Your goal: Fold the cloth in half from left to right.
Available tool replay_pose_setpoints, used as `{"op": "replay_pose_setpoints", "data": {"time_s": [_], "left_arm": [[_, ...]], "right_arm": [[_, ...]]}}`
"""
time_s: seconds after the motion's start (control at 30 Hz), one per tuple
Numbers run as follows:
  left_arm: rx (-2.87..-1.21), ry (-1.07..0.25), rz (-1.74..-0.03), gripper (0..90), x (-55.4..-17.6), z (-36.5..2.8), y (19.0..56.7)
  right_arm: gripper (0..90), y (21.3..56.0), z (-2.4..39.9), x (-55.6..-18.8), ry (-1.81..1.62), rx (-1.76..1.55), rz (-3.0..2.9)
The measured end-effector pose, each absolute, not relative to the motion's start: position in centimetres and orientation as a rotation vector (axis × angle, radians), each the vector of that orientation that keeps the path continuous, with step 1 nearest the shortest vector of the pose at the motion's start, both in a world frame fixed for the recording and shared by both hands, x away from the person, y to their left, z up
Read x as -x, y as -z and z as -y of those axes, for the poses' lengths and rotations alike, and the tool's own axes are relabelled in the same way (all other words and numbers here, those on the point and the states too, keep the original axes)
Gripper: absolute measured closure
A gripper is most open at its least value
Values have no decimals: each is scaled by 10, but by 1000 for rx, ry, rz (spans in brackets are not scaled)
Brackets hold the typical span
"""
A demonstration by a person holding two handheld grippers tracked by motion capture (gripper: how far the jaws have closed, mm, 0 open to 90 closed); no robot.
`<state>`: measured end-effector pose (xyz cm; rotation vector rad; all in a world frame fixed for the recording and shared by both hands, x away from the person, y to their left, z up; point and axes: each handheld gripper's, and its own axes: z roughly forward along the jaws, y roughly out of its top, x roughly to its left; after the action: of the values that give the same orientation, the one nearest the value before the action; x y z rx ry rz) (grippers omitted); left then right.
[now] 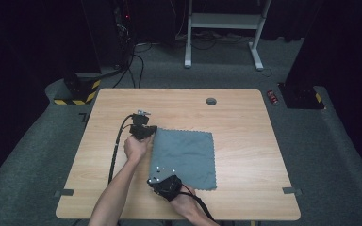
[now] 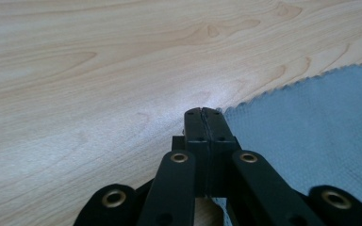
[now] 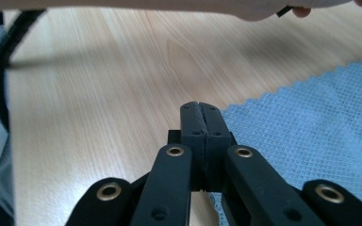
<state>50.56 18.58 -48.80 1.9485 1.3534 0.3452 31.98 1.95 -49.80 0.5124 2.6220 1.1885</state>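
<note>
Both tools are pressed together on the left edge of the grey cloth (image 1: 185, 157), which lies flat at the middle of the table (image 1: 245, 122): the left tool (image 1: 150, 130) seems to pinch its upper-left corner, the right tool (image 1: 156, 181) its lower-left corner. The step looks like a fold, so next both corners should lift and travel toward the right edge together. A cable hole (image 1: 211, 101) sits well clear above, and nothing blocks the way.

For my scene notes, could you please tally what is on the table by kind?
Grey-blue cloth: 1
Hand-held grippers: 2, the left gripper and the right gripper, each at a left corner of the cloth
Total: 3
</note>
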Motion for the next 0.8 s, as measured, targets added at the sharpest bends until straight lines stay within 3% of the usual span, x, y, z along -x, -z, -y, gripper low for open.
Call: {"op": "replay_pose_setpoints", "data": {"time_s": [0.47,0.8], "left_arm": [[-1928,-402,-1318,900,-493,-213,450],[-1962,-381,-1299,900,-498,-191,461]], "right_arm": [[900,473,-35,-315,-1311,-445,-2583],[900,475,-8,-315,-1324,-514,-2552]]}}
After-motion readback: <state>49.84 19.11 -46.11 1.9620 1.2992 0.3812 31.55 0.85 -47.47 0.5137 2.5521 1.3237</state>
